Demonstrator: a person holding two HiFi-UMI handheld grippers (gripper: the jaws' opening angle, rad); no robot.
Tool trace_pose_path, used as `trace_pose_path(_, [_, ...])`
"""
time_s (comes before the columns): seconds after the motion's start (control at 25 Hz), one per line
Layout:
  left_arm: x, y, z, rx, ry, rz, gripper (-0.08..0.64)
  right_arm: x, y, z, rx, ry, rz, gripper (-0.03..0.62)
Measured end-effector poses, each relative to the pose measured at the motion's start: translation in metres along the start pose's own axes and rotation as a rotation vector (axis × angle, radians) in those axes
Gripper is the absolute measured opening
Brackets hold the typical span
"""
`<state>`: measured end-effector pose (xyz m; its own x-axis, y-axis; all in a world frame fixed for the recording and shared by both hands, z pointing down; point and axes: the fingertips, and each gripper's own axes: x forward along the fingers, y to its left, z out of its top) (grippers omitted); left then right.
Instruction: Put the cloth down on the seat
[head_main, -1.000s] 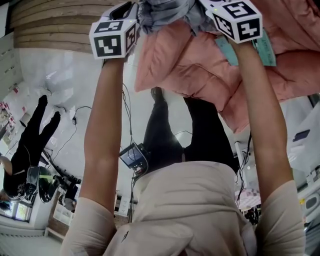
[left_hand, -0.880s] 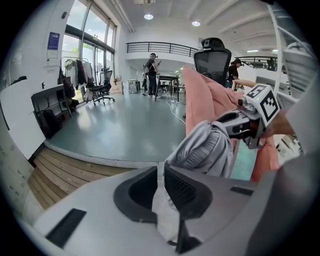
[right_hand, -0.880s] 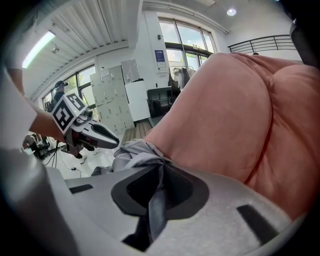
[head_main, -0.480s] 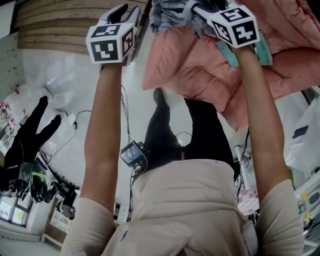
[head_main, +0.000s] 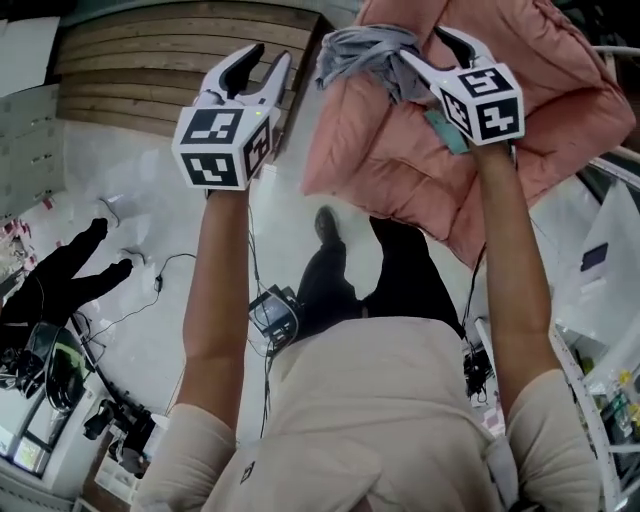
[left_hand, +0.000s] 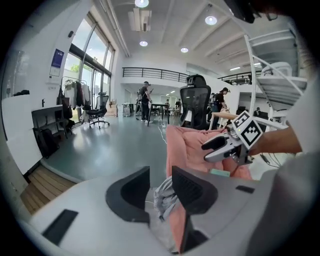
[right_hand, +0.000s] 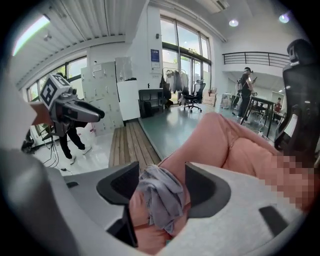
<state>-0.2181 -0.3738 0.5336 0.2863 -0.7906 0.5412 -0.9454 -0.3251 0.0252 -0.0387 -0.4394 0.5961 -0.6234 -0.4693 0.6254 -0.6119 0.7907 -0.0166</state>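
- Grey crumpled cloth (head_main: 358, 48) sits bunched up on the puffy pink fabric seat (head_main: 400, 150), right at its edge, so it's basically down already.
- right gripper (head_main: 424, 46) has its jaws either side of the cloth and they're opening wide, with the pads not squeezing it.
- left gripper (head_main: 268, 62) hangs just off that same edge, over the pale glossy floor (head_main: 130, 180). Its jaws are opening too, with nothing pinched; the cloth only shows past the gap.

Beige shirt (head_main: 390, 420), black trousers (head_main: 400, 275); white left gripper (head_main: 270, 55) bears marker cube (head_main: 225, 148).
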Motion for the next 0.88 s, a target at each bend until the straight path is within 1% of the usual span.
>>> trace_pose_path(0.12, [-0.037, -0.029, 0.012, 0.026, -0.056, -0.028, 0.114, -0.039, 0.016, 0.007, 0.025, -0.067, -0.023, 0.273])
trace_pose_path(0.2, [-0.061, -0.045, 0.021, 0.054, -0.107, -0.040, 0.114, -0.064, 0.026, 0.015, 0.030, -0.127, -0.040, 0.262])
trace_pose_path(0.32, [-0.099, -0.067, 0.037, 0.098, -0.194, -0.053, 0.114, -0.108, 0.041, 0.032, 0.046, -0.243, -0.052, 0.223])
trace_pose_path(0.36, [-0.113, -0.074, 0.043, 0.111, -0.221, -0.055, 0.114, -0.126, 0.047, 0.038, 0.050, -0.280, -0.053, 0.202])
trace_pose_path(0.52, [-0.175, -0.101, 0.056, 0.147, -0.296, -0.068, 0.114, -0.197, 0.083, 0.053, 0.063, -0.389, -0.042, 0.084])
trace_pose_path(0.6, [-0.201, -0.113, 0.062, 0.172, -0.338, -0.084, 0.112, -0.230, 0.102, 0.060, 0.075, -0.444, -0.023, -0.010])
trace_pose_path(0.72, [-0.236, -0.132, 0.075, 0.209, -0.388, -0.106, 0.112, -0.275, 0.127, 0.073, 0.080, -0.504, -0.003, -0.011])
trace_pose_path(0.88, [-0.280, -0.157, 0.089, 0.242, -0.416, -0.127, 0.100, -0.328, 0.159, 0.088, 0.040, -0.562, -0.006, -0.009])
